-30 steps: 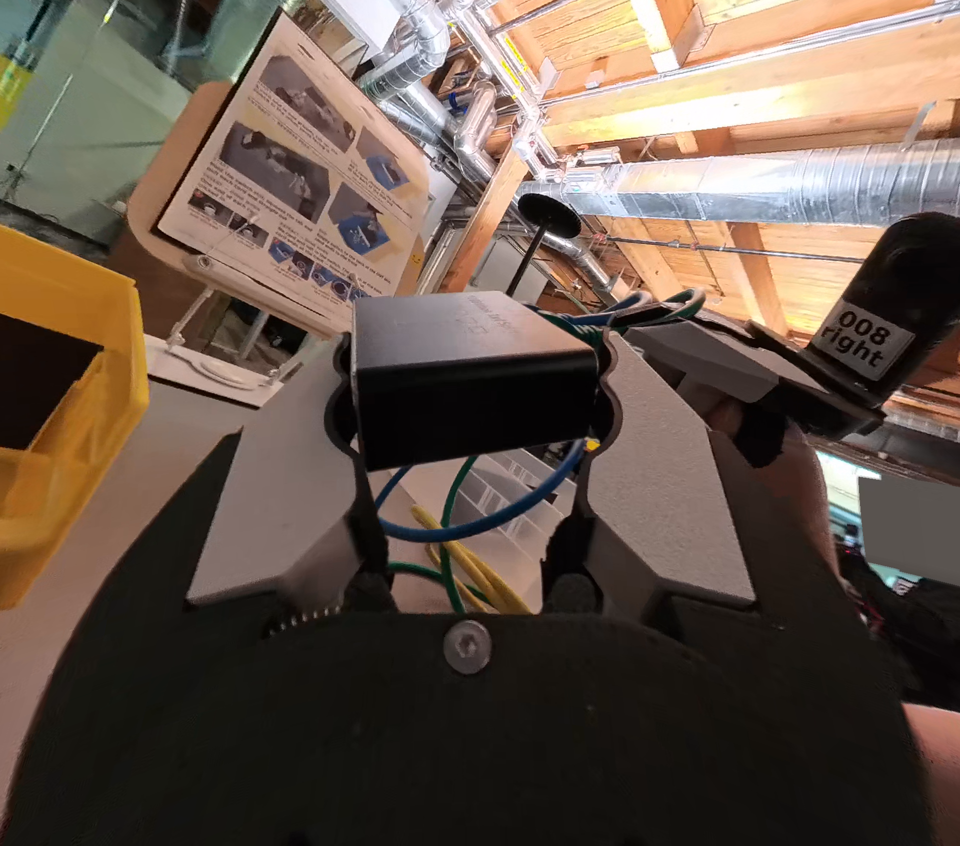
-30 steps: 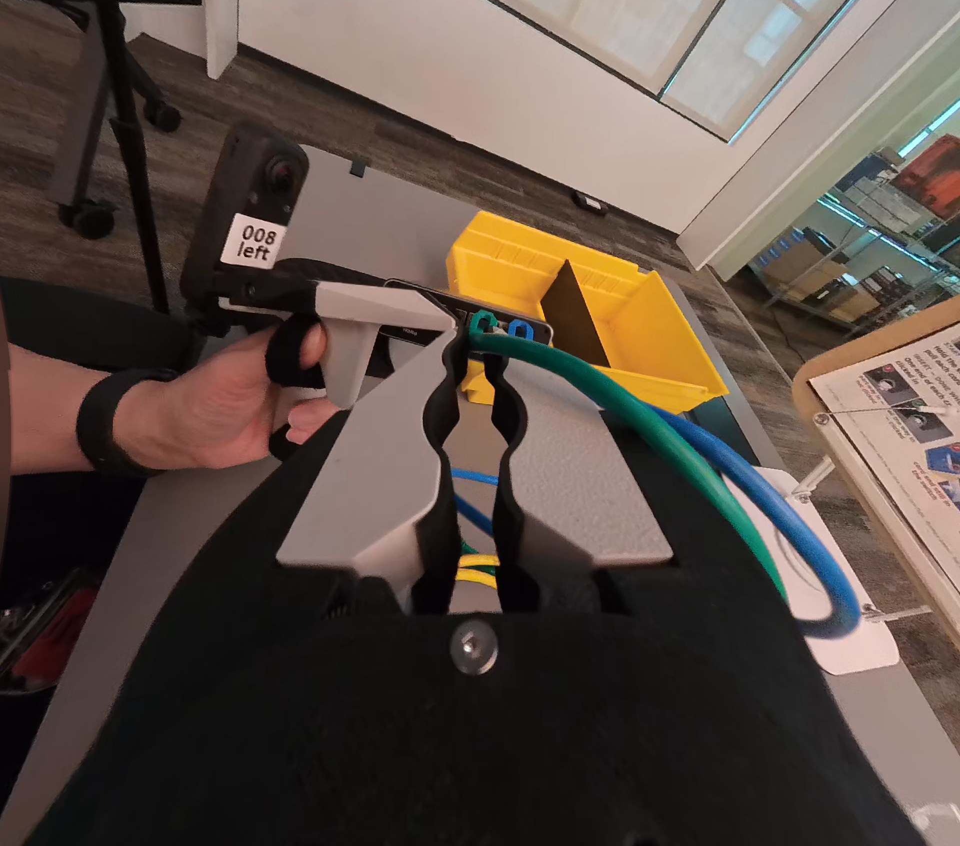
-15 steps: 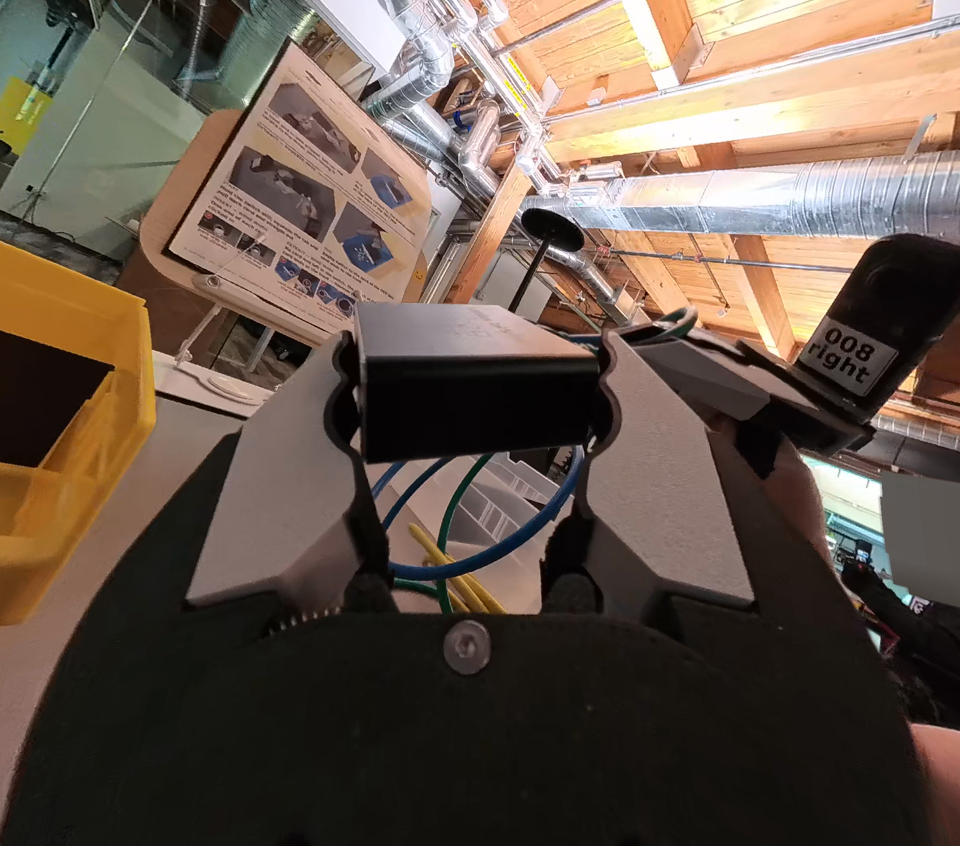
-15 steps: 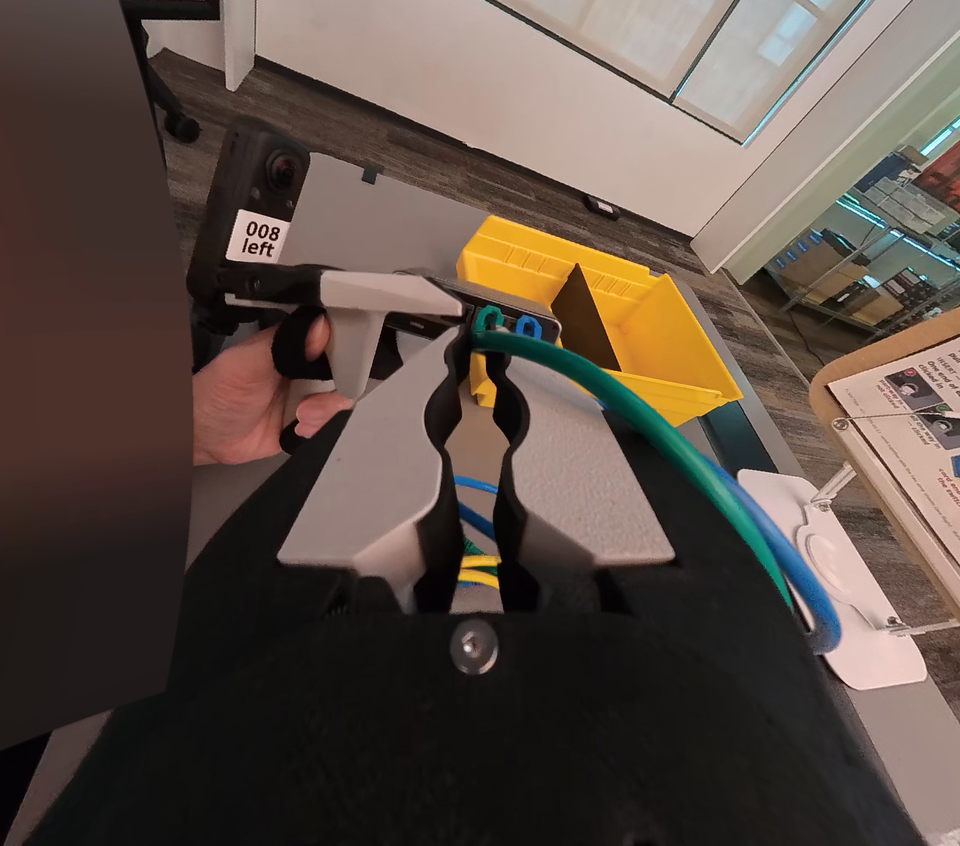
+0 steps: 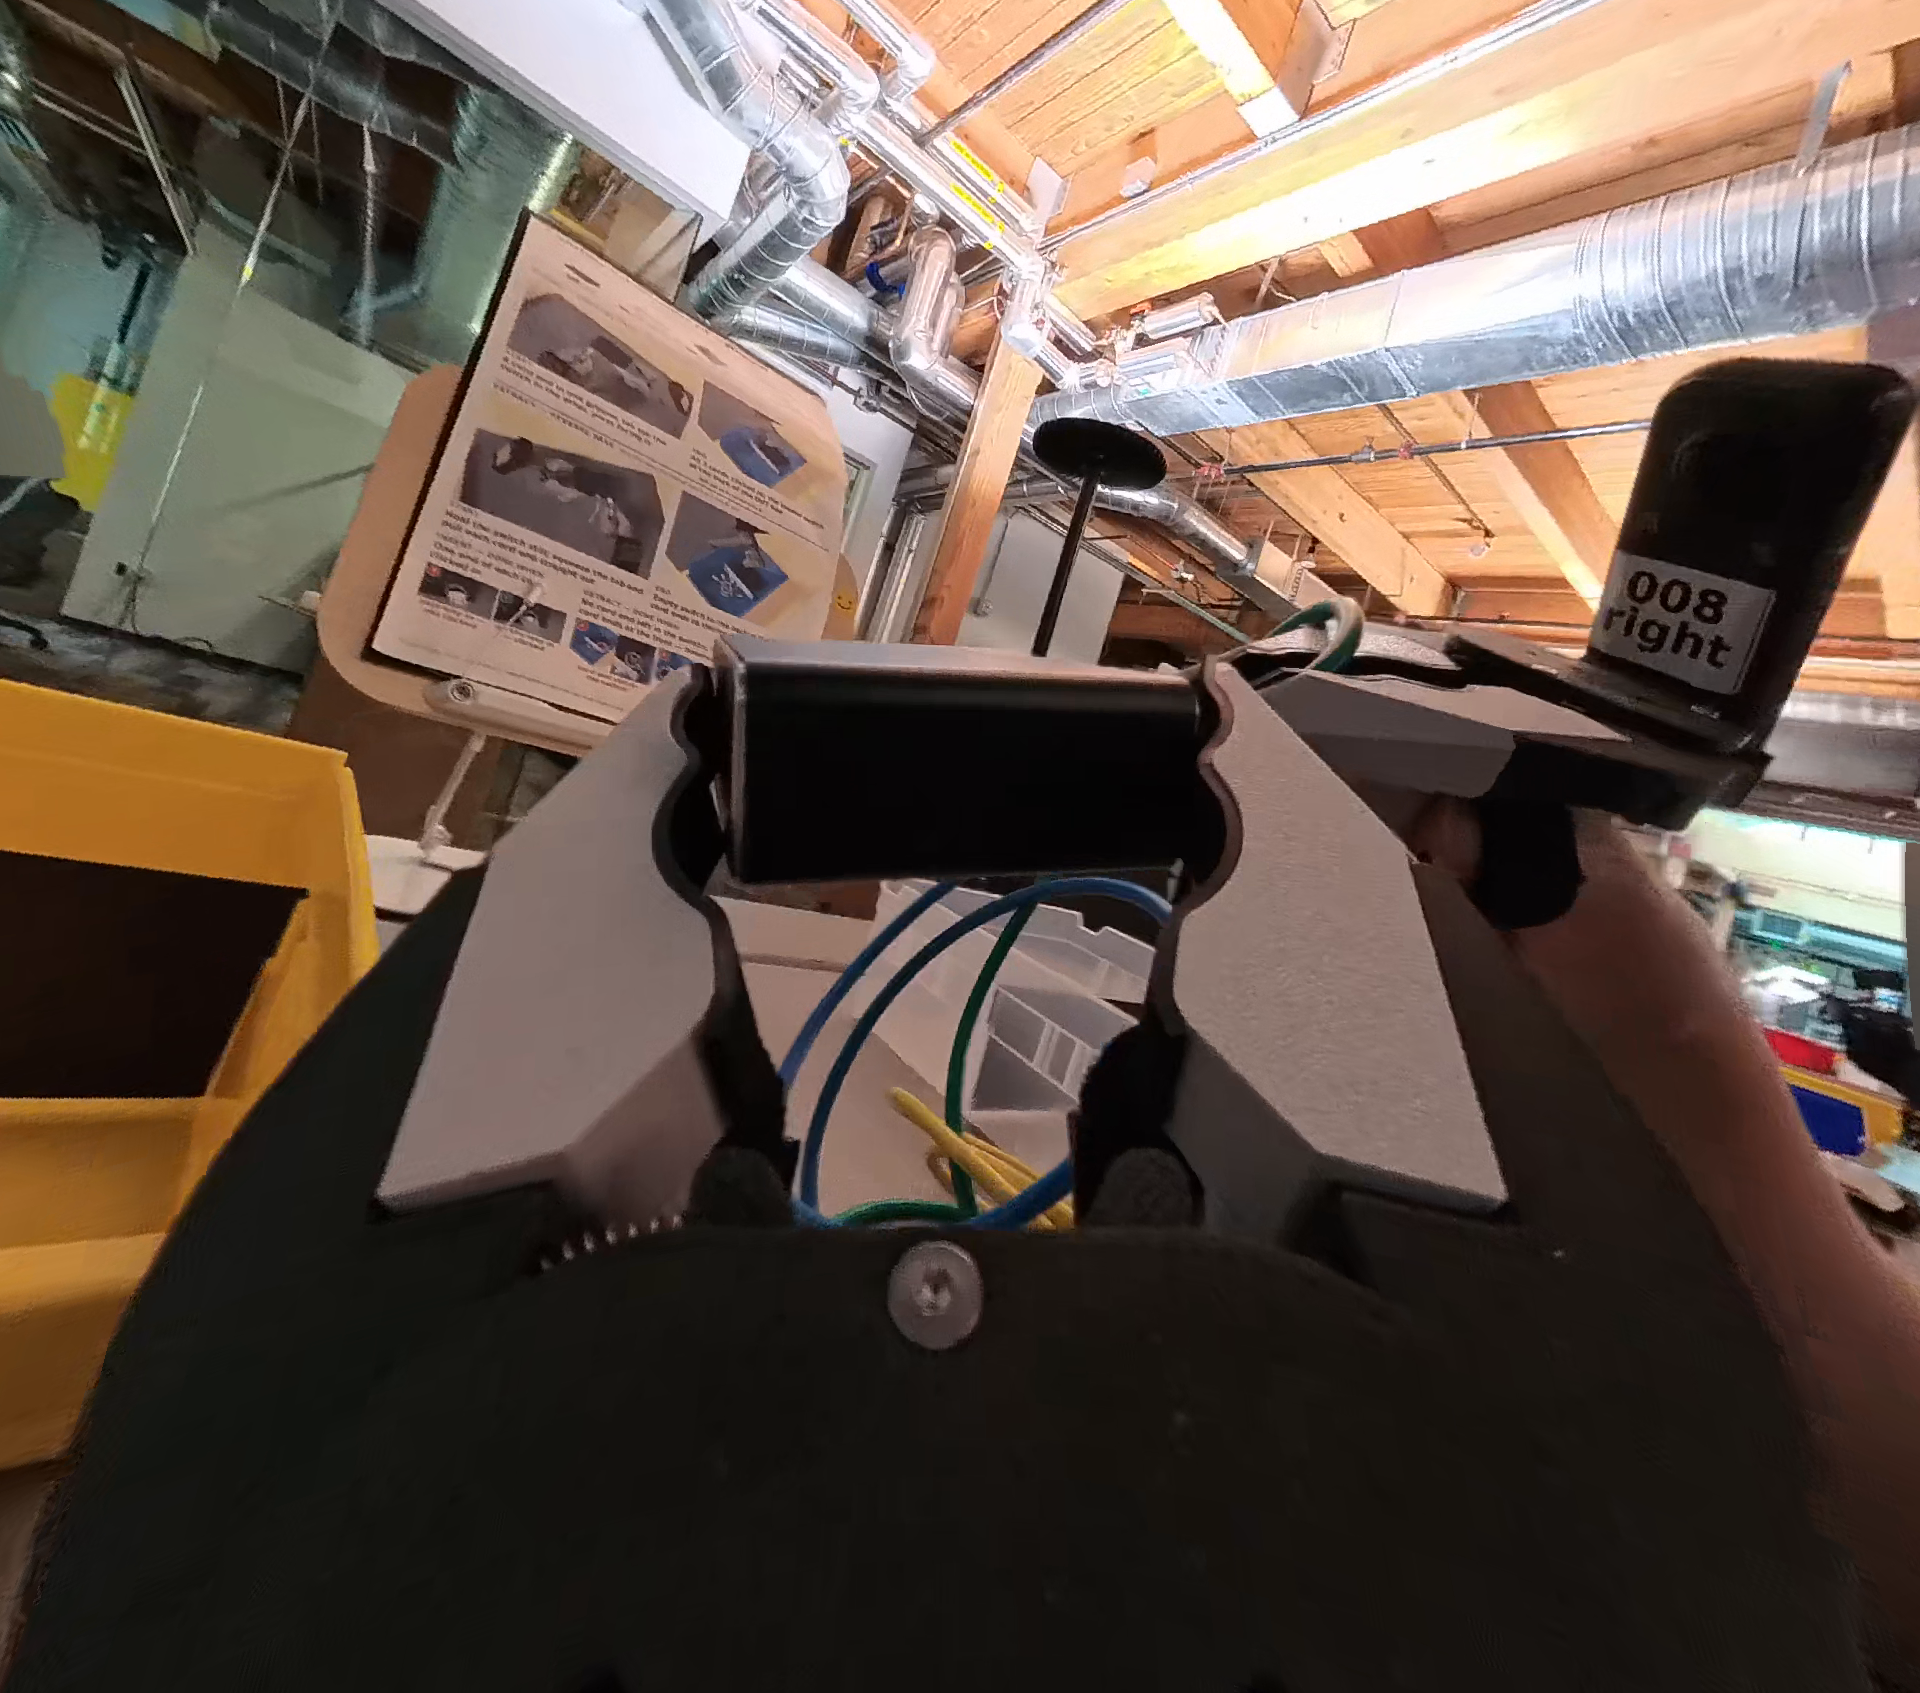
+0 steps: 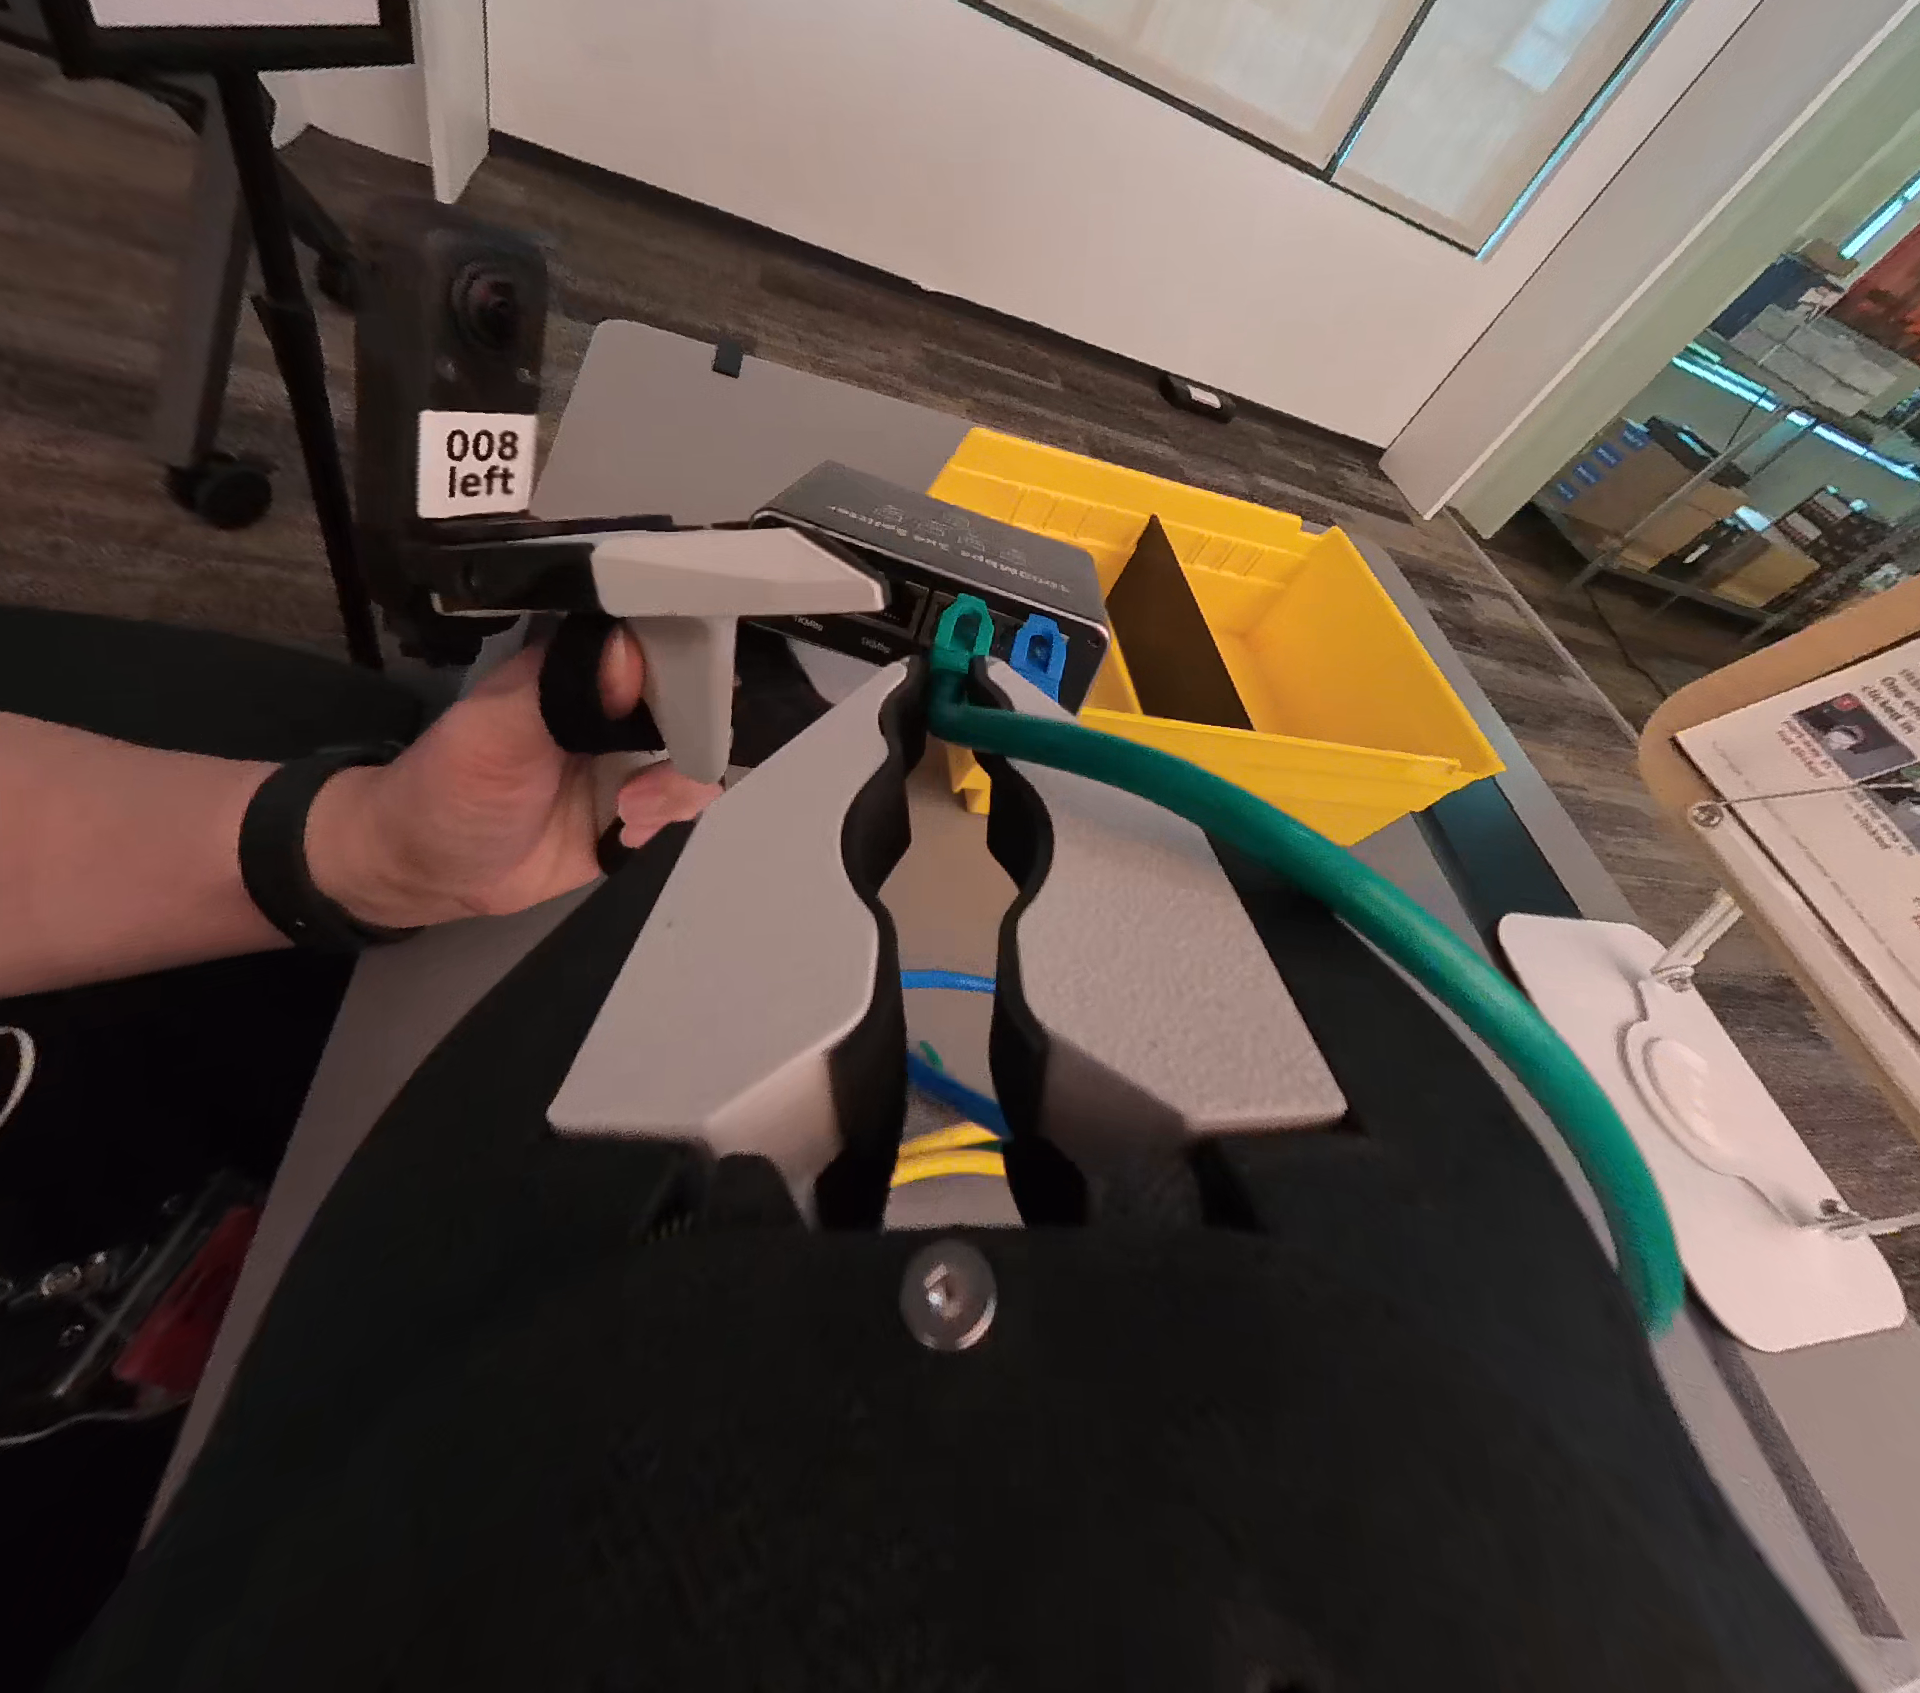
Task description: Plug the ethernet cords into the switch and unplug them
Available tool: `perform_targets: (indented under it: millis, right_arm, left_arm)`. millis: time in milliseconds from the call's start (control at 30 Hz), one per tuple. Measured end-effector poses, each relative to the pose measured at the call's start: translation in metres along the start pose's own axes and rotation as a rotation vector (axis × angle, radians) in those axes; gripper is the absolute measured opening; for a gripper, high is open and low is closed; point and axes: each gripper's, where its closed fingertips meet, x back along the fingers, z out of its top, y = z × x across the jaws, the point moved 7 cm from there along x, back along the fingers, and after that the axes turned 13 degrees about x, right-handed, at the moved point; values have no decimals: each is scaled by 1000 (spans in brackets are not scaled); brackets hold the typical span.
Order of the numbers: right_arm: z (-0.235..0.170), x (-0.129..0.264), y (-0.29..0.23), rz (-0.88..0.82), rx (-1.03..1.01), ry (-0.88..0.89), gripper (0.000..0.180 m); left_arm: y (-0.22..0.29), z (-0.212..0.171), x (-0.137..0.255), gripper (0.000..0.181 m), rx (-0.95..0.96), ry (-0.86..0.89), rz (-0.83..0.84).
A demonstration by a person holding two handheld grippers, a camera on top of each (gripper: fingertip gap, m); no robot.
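Note:
My left gripper (image 5: pixel 961 744) is shut on the black switch (image 5: pixel 961 765) and holds it up off the table; the switch also shows in the right wrist view (image 6: pixel 935 547). My right gripper (image 6: pixel 951 672) is shut on the green cord (image 6: pixel 1299 854) just behind its green plug (image 6: pixel 961 630), which sits in a port on the switch's front. A blue plug (image 6: pixel 1039 646) sits in the port to its right. Loops of blue cord (image 5: pixel 894 947) and yellow cord (image 5: pixel 977 1155) lie on the table below.
A yellow bin (image 6: pixel 1247 635) with a black divider stands on the grey table (image 6: pixel 665 417) behind the switch. A white stand base (image 6: pixel 1704 1113) and a wooden instruction board (image 6: pixel 1808 770) are at the right. A black sign stand (image 6: pixel 270 209) is at the far left.
The switch has tilted so its top now faces the right wrist camera and its ports show. My right gripper stays on the green cord at the port. The blue cord's loop has dropped from view.

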Motion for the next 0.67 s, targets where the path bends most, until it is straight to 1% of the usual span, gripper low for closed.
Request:
perform_targets:
  millis: [100, 300, 667]
  right_arm:
    - [0, 1, 0, 1, 1, -7, 7]
    - [-1, -1, 0, 9, -2, 11, 9]
    - [6, 4, -3, -34, 83, 57, 7]
  left_arm:
    - [4, 2, 1, 89, -57, 6, 16]
    - [4, 5, 2, 89, -73, 31, 18]
    - [10, 10, 0, 88, 16, 50, -10]
